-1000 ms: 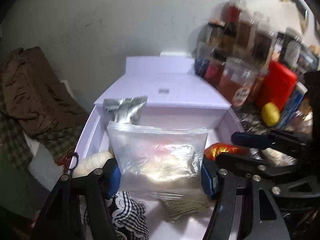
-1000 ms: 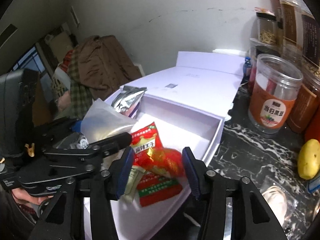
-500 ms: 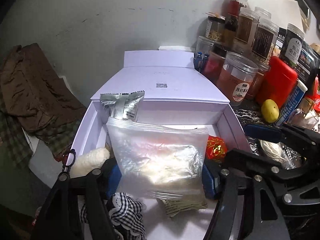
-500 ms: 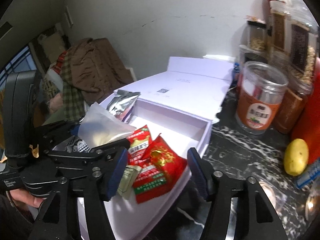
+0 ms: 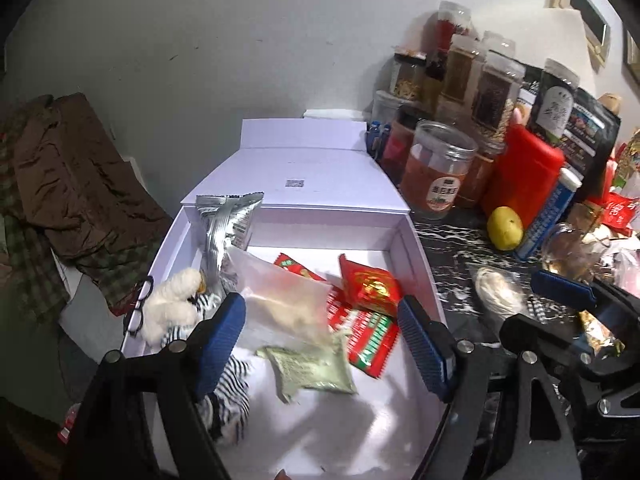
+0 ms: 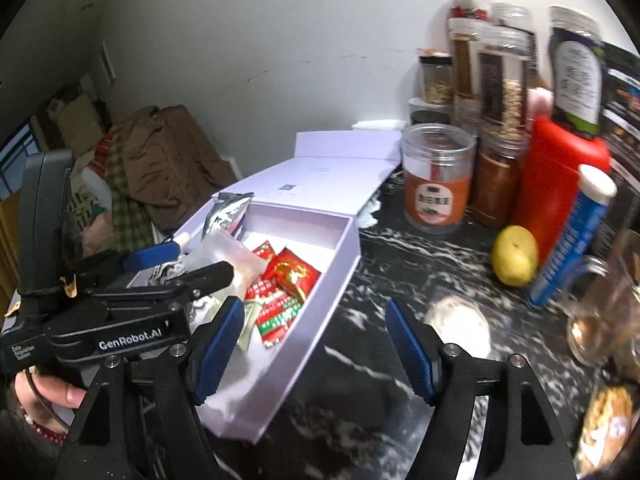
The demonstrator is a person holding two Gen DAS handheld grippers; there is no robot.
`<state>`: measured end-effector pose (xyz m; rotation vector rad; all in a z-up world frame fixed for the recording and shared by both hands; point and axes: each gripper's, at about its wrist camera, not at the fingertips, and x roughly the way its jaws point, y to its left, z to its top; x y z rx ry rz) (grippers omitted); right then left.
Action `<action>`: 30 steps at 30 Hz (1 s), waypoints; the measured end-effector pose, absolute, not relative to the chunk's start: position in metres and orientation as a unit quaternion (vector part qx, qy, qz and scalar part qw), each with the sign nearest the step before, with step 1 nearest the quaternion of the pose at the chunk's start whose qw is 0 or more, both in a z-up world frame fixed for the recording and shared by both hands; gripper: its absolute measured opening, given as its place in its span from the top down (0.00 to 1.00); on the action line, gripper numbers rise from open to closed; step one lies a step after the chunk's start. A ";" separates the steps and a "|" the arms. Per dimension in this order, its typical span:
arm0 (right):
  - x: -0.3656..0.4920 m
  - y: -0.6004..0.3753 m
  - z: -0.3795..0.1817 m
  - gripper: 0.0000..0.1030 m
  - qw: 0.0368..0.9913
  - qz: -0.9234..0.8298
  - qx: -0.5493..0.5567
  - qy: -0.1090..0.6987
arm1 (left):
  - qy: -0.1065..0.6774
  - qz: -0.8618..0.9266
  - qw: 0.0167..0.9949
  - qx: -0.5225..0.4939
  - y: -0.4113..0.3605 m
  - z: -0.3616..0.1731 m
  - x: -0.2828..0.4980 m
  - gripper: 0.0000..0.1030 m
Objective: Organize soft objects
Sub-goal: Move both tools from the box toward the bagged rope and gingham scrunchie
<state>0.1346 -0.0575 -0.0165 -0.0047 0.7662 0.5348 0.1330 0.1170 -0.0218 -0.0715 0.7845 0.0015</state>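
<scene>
While the left gripper (image 5: pixel 322 338) hangs over the open white box (image 5: pixel 416 240), its blue-padded fingers stand wide apart and grip nothing. Between and just beyond them in the left wrist view lies a clear zip bag (image 5: pixel 280 300) of pale contents, resting on red snack packets (image 5: pixel 370 286) ahead and to the right of it. A pale green sachet (image 5: pixel 312 368) lies nearer the gripper, below the bag. By the left finger sit a white fluffy toy (image 5: pixel 172 300) and striped cloth (image 5: pixel 226 392); a silver foil pouch (image 5: pixel 228 228) leans in the far left corner. Far right, the right gripper's blue finger (image 5: pixel 562 290) shows over the dark marble counter (image 5: pixel 452 240).

Seen from the right wrist, the right gripper (image 6: pixel 314 346) is also spread open and empty, held over the counter (image 6: pixel 384 248) beside the box's right wall (image 6: pixel 320 308). To its left the left gripper (image 6: pixel 160 264) hovers above the bag (image 6: pixel 228 252) and red packets (image 6: pixel 292 276). Ahead to the right stand a lemon (image 6: pixel 514 256) and an orange-filled jar (image 6: pixel 436 178).
</scene>
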 end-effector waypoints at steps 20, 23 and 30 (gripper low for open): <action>0.034 -0.136 -0.007 0.28 0.917 0.162 0.016 0.365 | 0.353 -0.035 0.935 -0.008 0.046 0.001 0.052 0.24; 0.028 -0.148 -0.014 0.28 0.915 0.150 0.028 0.373 | 0.362 -0.046 0.931 -0.010 0.037 -0.003 0.048 0.24; 0.023 -0.173 -0.028 0.28 0.913 0.120 0.045 0.387 | 0.370 -0.066 0.927 0.006 0.014 -0.012 0.042 0.24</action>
